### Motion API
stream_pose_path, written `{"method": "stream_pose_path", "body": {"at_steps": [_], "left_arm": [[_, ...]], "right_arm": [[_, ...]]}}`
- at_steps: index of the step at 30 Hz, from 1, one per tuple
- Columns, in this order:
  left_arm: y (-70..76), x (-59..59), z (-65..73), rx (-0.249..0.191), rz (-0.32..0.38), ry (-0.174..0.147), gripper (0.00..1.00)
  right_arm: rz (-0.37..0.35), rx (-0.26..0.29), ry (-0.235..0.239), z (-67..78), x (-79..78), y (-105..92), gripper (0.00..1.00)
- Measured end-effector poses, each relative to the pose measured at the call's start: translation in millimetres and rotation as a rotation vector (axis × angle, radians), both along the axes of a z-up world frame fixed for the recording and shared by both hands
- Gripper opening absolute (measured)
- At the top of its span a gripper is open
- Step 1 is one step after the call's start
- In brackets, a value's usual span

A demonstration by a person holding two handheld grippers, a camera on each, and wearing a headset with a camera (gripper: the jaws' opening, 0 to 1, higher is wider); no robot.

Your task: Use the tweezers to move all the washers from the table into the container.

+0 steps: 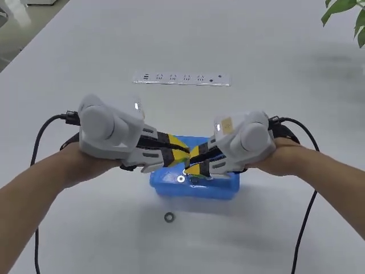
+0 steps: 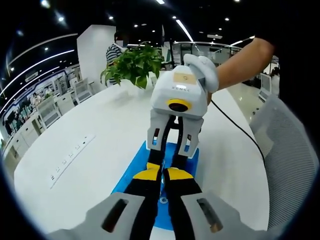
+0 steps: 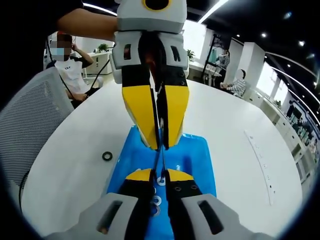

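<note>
- The washer [image 1: 181,179] in hand sits at the tip of the tweezers [image 3: 159,159], over the open blue container [image 1: 222,188] and inside its rim line.
- More washers [image 3: 156,201] already lie on the container's floor, below the tip.
- The left tongs [image 2: 162,174] are closed tight on the tweezers' upper part, carrying them.
- The right tongs [image 3: 160,176] are drawn nearly together on the lower part and seem to be what squeezes the two arms, though the crowded view makes that uncertain.
- The two tongs meet nose to nose above the container's middle.
- To finish this step well, I would hold the squeeze steady, lower the tip well inside the walls, then ease only the right tongs so the washer drops flat instead of bouncing out.
- One loose washer [image 1: 169,217] lies on the counter [image 1: 256,57] at six o'clock from the container, just clear of its wall, so the task is not done.
- A power strip [image 1: 182,79] lies at twelve o'clock, well apart.
</note>
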State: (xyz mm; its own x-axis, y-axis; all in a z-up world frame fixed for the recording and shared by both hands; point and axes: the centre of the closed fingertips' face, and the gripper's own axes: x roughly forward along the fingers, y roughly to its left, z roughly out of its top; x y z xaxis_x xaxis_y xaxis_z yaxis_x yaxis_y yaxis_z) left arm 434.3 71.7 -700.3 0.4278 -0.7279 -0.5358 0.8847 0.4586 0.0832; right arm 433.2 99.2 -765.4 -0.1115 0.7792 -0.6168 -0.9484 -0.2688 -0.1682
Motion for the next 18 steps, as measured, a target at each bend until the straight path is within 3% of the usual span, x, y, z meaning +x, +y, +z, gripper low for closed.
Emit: {"method": "stream_pose_path", "body": {"at_steps": [18], "left_arm": [[-1.2, -3.2, 12.0, 0.009, -0.01, -0.01, 0.06]], "right_arm": [[-0.023, 0.004, 0.011, 10.2, -2.8, -1.2, 0.16]]}}
